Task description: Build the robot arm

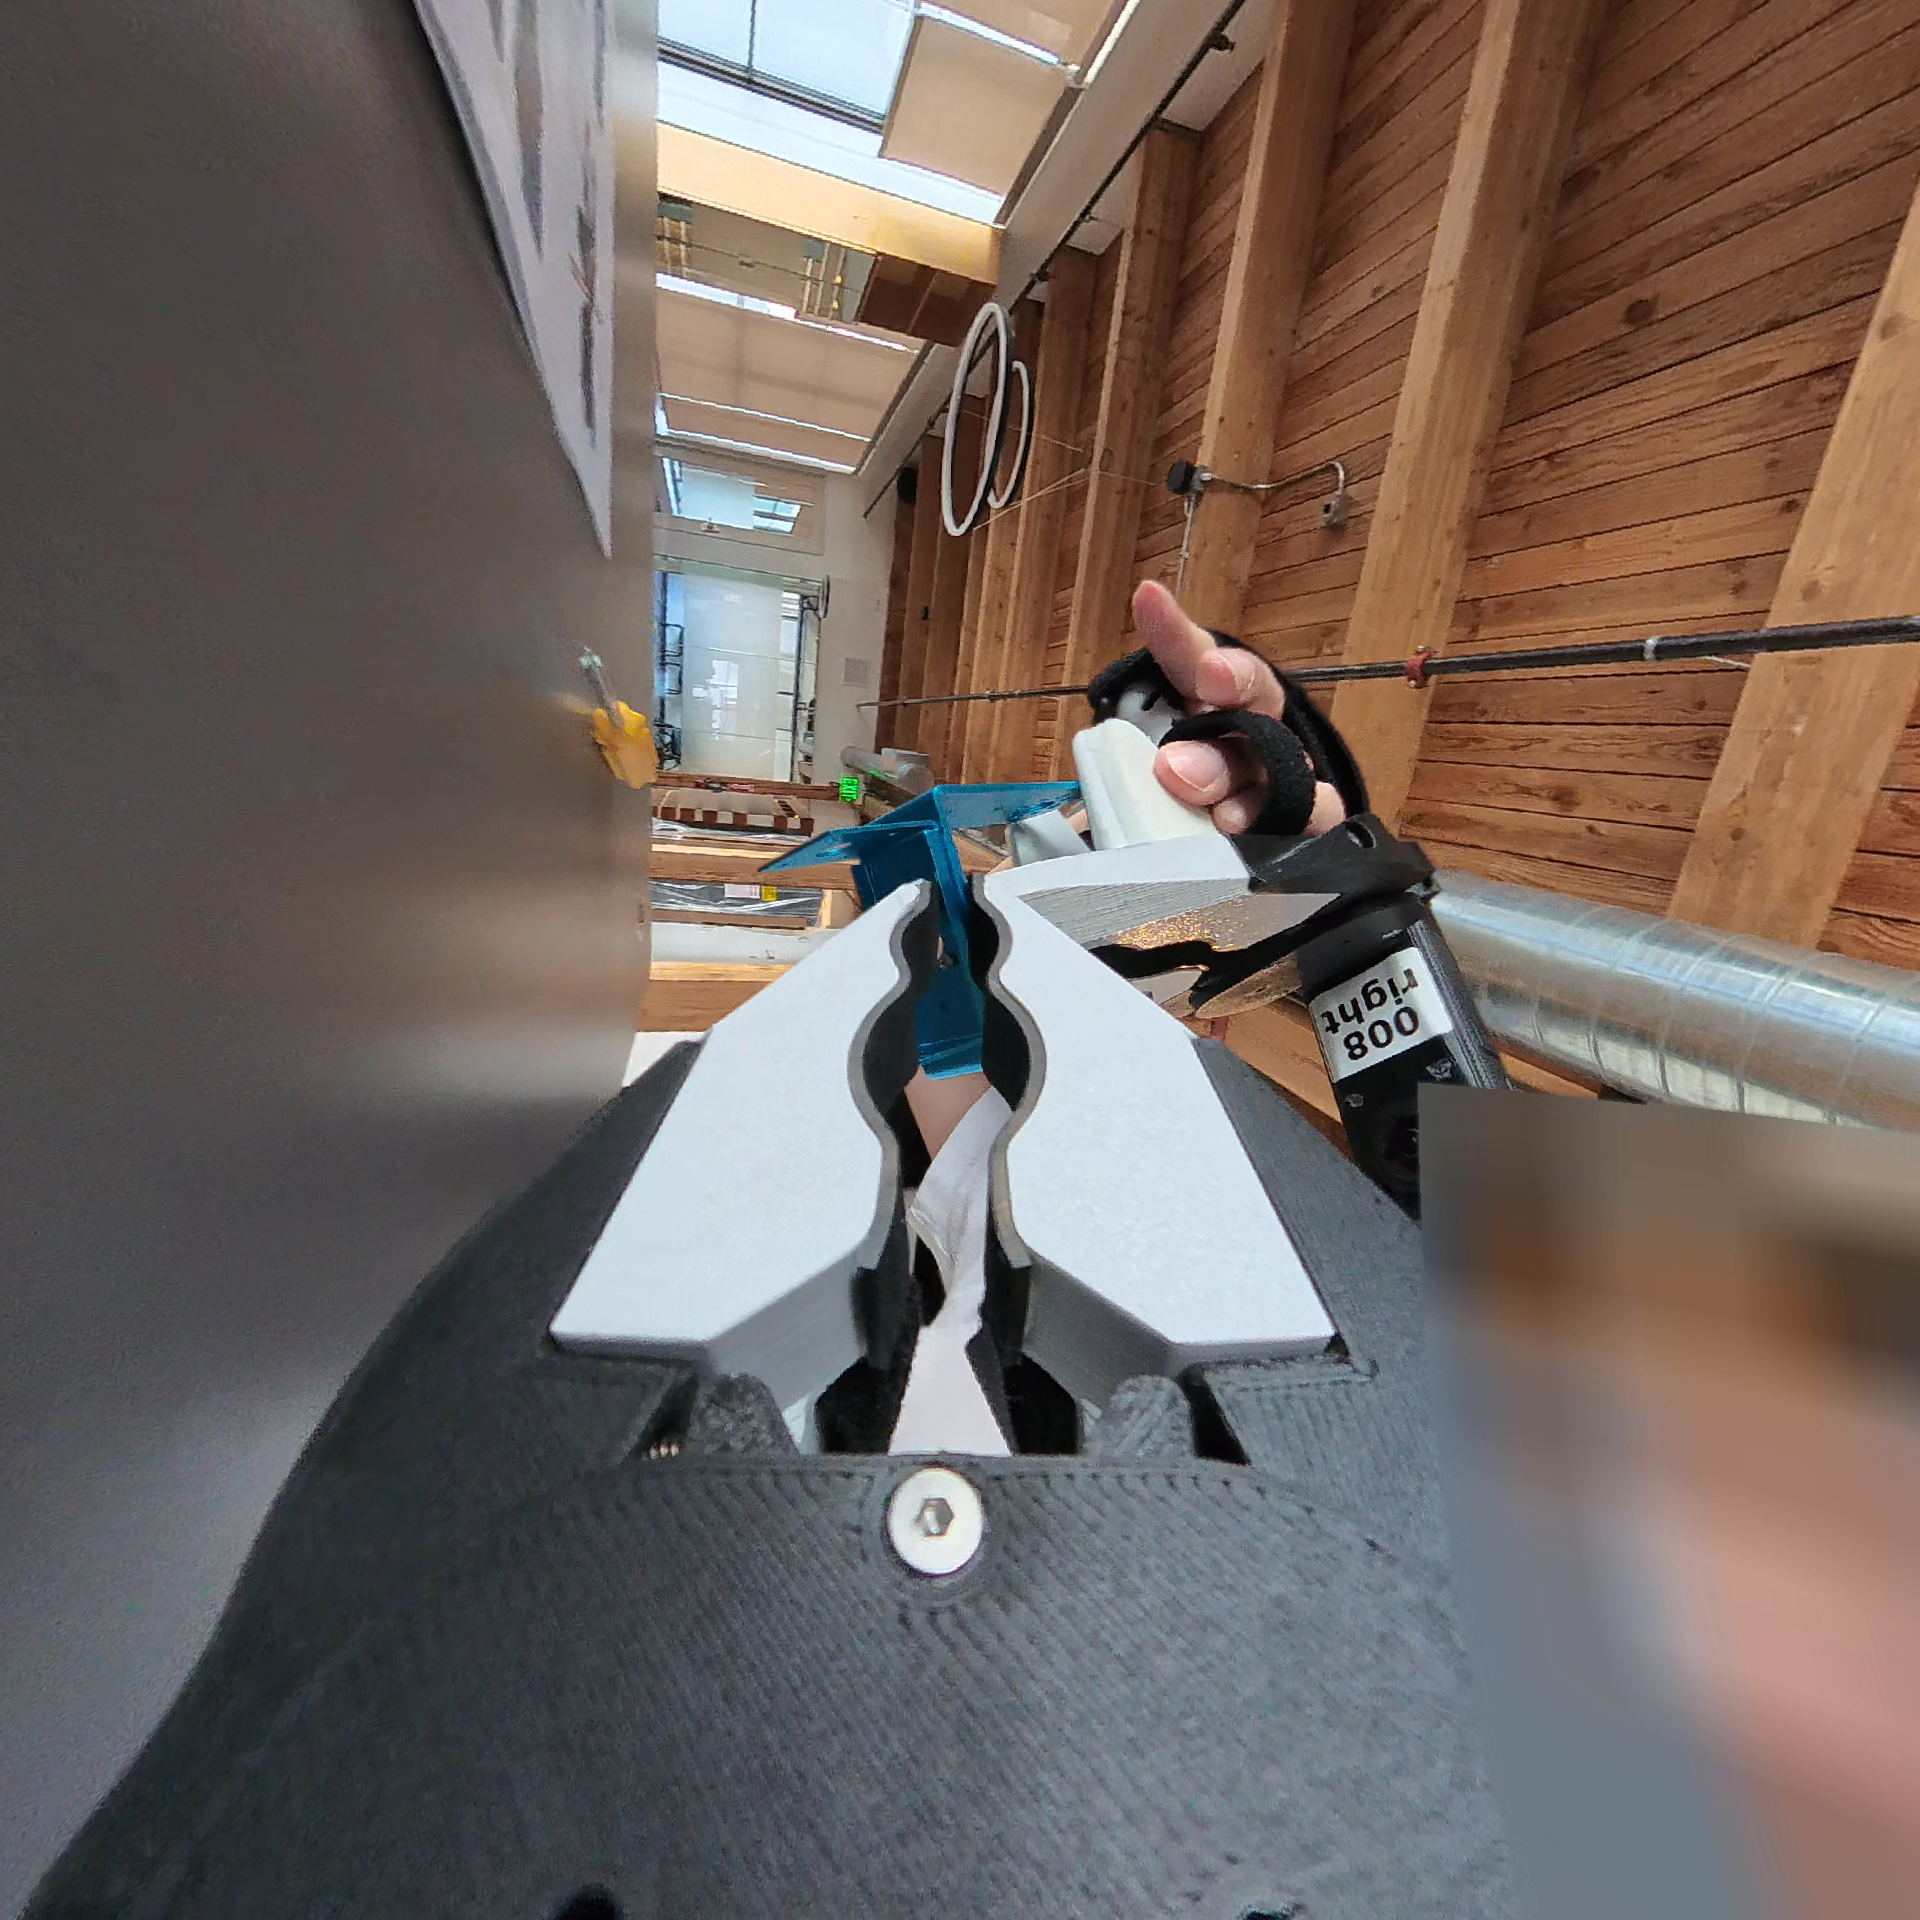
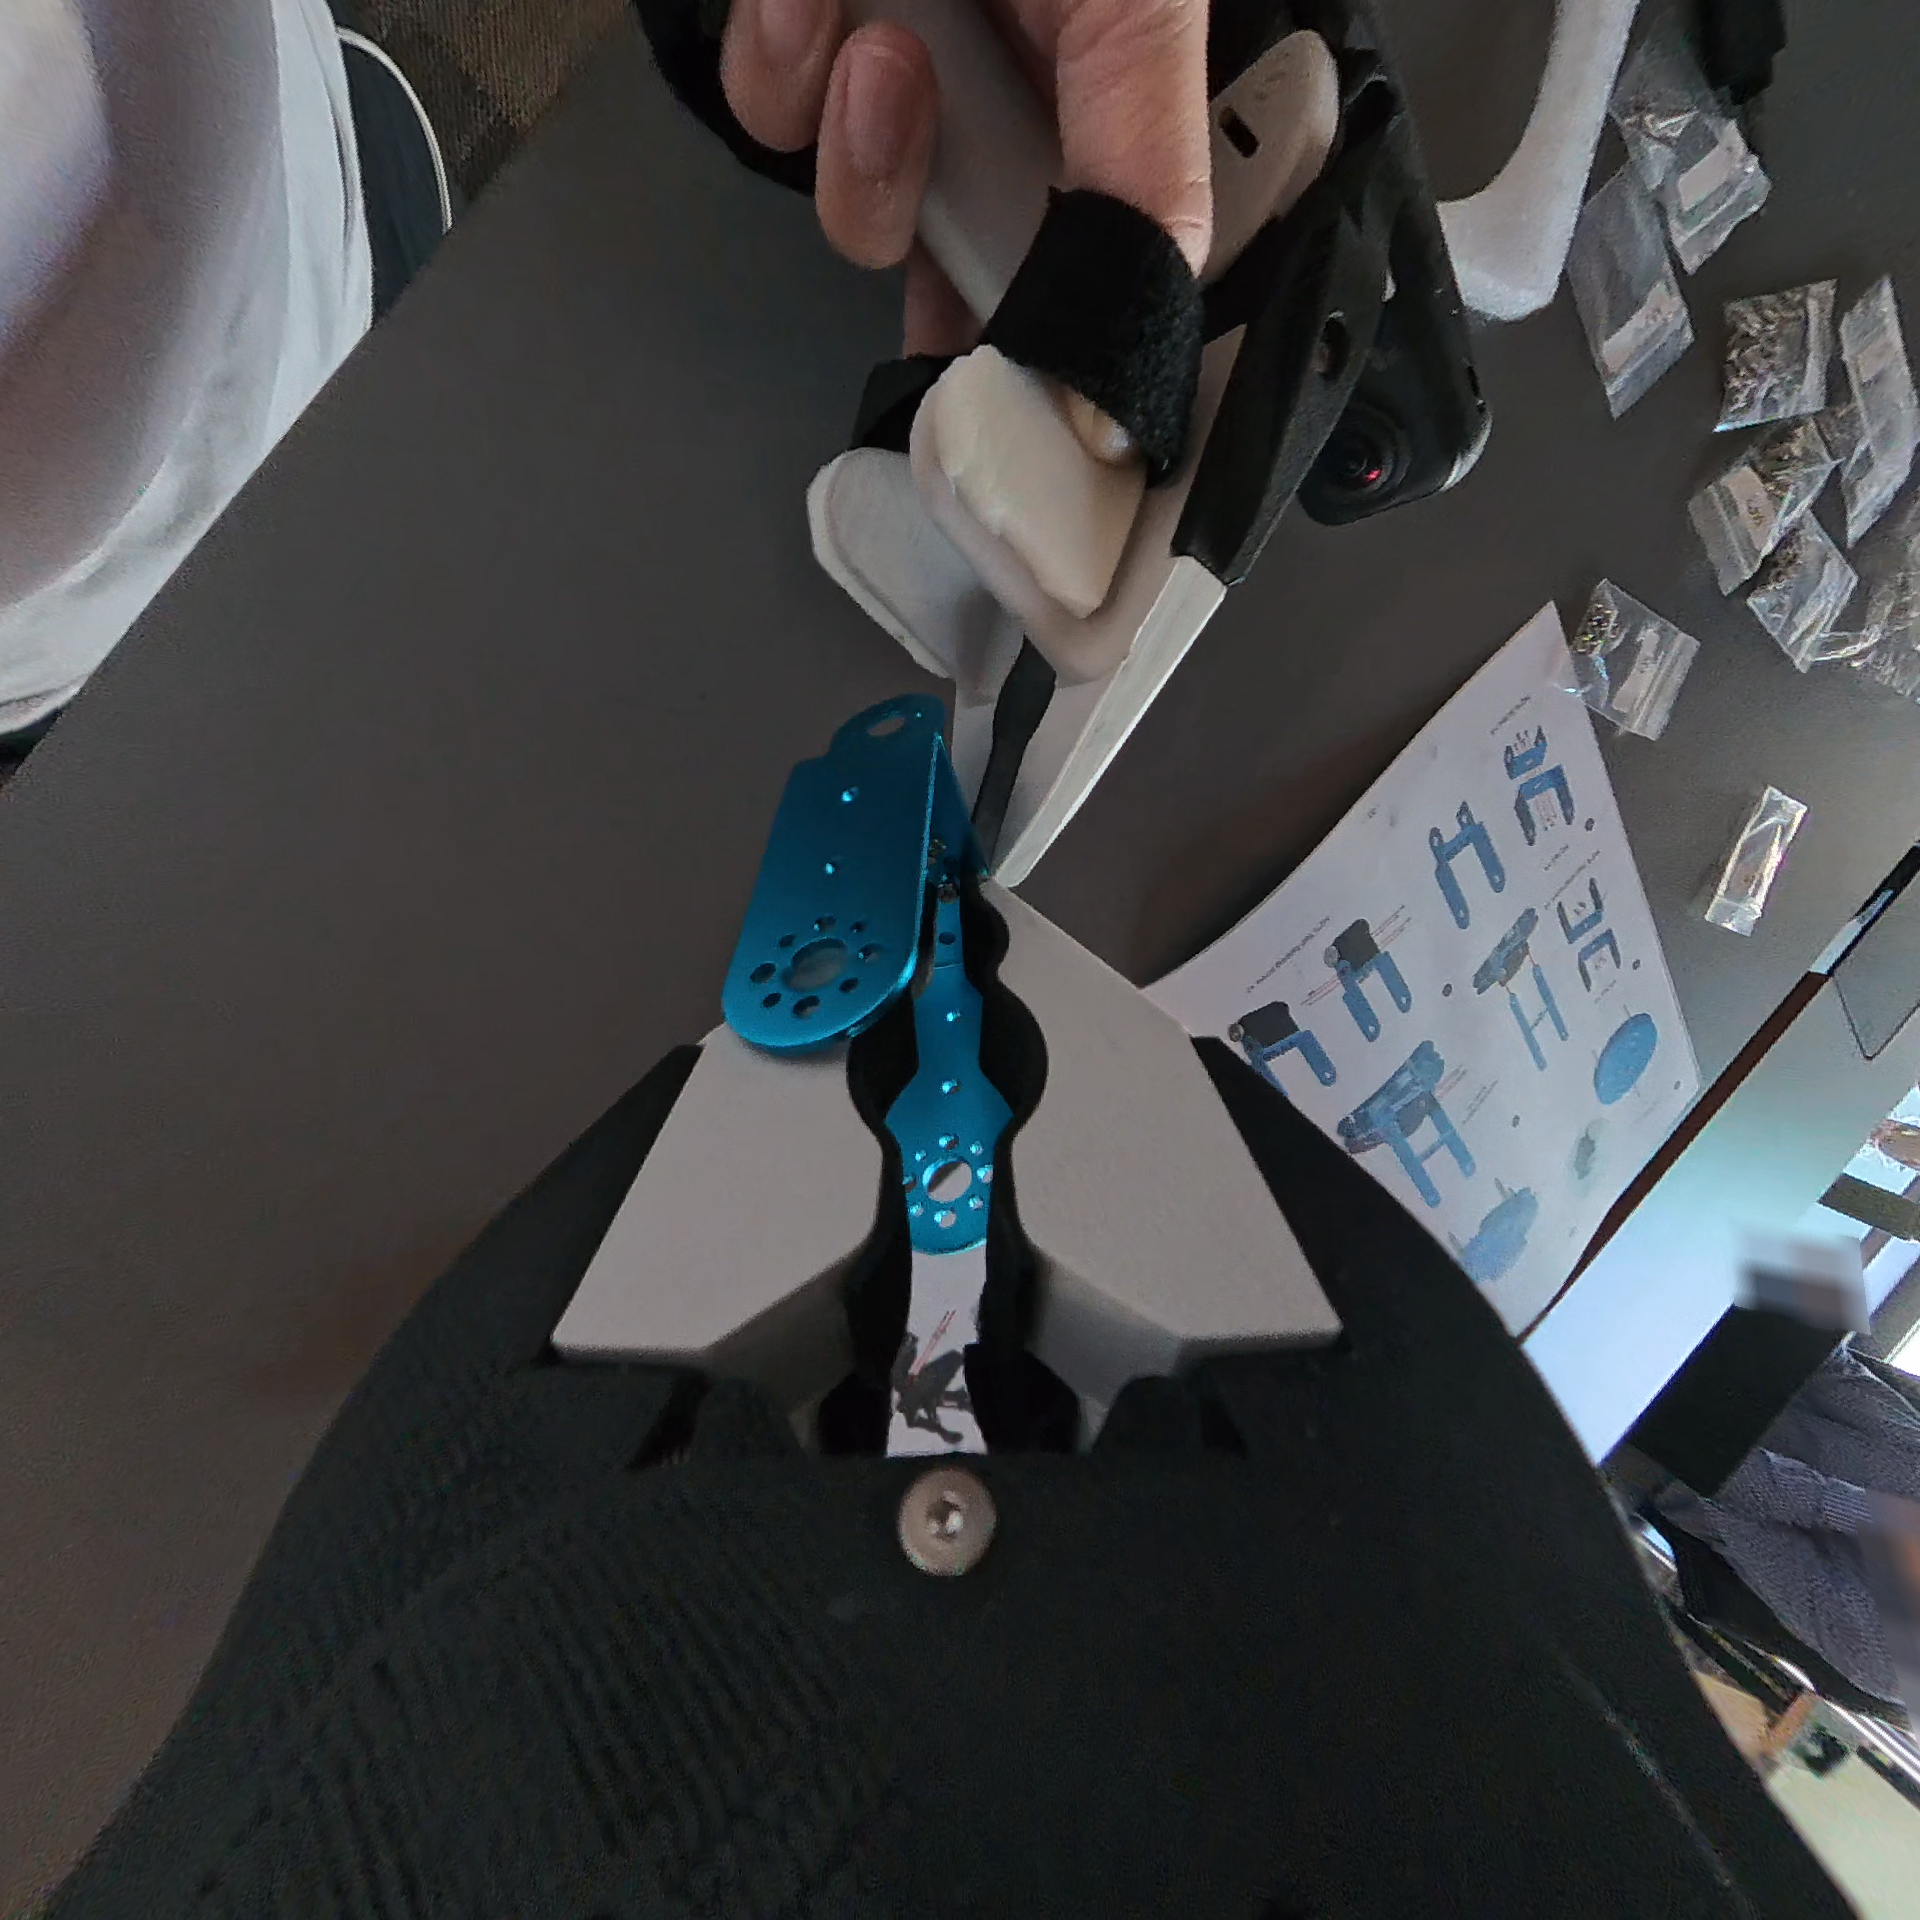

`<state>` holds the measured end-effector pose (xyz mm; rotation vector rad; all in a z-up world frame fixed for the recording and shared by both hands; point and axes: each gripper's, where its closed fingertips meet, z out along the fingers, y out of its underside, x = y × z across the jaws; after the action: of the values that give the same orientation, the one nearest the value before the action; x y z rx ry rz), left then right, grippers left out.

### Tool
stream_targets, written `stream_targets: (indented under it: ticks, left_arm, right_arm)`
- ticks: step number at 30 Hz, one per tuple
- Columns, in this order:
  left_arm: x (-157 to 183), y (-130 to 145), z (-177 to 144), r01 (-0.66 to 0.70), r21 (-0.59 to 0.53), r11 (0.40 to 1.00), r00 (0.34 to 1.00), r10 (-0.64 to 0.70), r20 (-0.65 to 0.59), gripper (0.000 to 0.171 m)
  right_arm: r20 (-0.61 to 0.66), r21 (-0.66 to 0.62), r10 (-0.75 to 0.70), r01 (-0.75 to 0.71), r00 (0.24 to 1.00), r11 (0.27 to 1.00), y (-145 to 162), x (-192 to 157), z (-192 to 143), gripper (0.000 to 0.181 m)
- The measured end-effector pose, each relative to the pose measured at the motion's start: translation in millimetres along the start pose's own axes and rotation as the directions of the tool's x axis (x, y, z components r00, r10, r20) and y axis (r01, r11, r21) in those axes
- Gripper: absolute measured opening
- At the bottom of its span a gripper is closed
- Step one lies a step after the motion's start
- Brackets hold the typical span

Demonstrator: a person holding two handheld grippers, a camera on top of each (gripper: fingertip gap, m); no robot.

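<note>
A blue metal bracket assembly [image 2: 821, 894] with round hole patterns is held in the air between both grippers. My right gripper [image 2: 971, 909] is shut on one flat blue plate [image 2: 948, 1132] that runs down between its pale grey fingers. My left gripper [image 1: 951, 896] is shut on another leg of the same blue bracket [image 1: 951, 997]; the bracket's angled top [image 1: 940, 821] sticks out past the tips. The two grippers meet nearly tip to tip. The left gripper's finger [image 2: 1107, 707], held by a hand, comes in from above. The right gripper's finger [image 1: 1132, 883] shows in the left wrist view.
Below is a dark grey table [image 2: 468, 675] with a printed sheet of blue part drawings [image 2: 1455, 987], several small clear bags of hardware [image 2: 1766, 416] and white foam [image 2: 1538, 156]. Overhead are wooden beams and a metal duct [image 1: 1662, 997]. A yellow-handled screwdriver [image 1: 623, 738] lies at the left. The tips of both grippers are at nearly the same place.
</note>
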<state>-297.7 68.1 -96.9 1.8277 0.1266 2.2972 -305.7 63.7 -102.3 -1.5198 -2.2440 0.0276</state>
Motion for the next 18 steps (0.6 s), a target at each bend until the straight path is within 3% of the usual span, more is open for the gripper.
stream_targets:
  ticks: [8, 18]
  left_arm:
    - [-21.2, -4.8, -5.8, -0.031, -0.013, 0.999, 0.993, 0.032, 0.111, 0.003]
    - [-20.3, -6.5, -9.4, -0.056, -0.005, 0.998, 0.992, 0.057, 0.115, 0.000]
  right_arm:
    - [-0.067, 0.087, 0.057, -0.051, 0.996, 0.995, 5.5, -1.9, 12.0, 0.003]
    - [-0.130, 0.148, 0.140, -0.120, 0.982, 0.982, 4.0, 4.2, 4.4, 0.003]
